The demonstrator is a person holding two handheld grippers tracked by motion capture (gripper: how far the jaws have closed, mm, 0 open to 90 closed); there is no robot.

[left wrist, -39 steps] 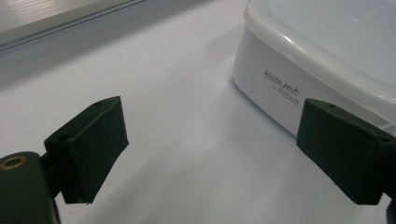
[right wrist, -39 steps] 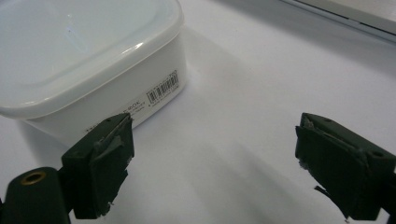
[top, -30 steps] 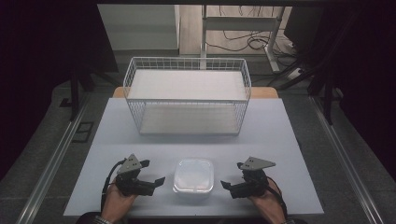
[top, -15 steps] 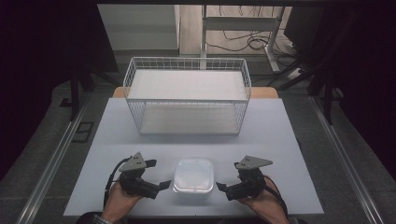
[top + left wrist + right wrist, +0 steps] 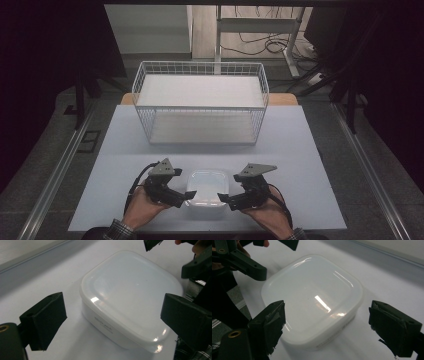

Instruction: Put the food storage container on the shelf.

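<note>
1 lidded white container (image 5: 206, 192), 1 wire basket (image 5: 200, 102), 2 tongs, 1 table (image 5: 310, 150).

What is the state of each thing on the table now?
White container: lid on, resting on the table, not gripped.
Left tongs: open, at the container's left side.
Right tongs: open, at its right side.
Wire basket: upright, empty.

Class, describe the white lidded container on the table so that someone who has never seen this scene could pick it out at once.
Start at the pale table, where a tall white wire basket stands at the far side. Come to the near edge, in front of that basket: the container sits there between the left tool and the right tool. It is a low, translucent white tub with rounded corners and a glossy closed lid, solid where the basket is open mesh.
</note>
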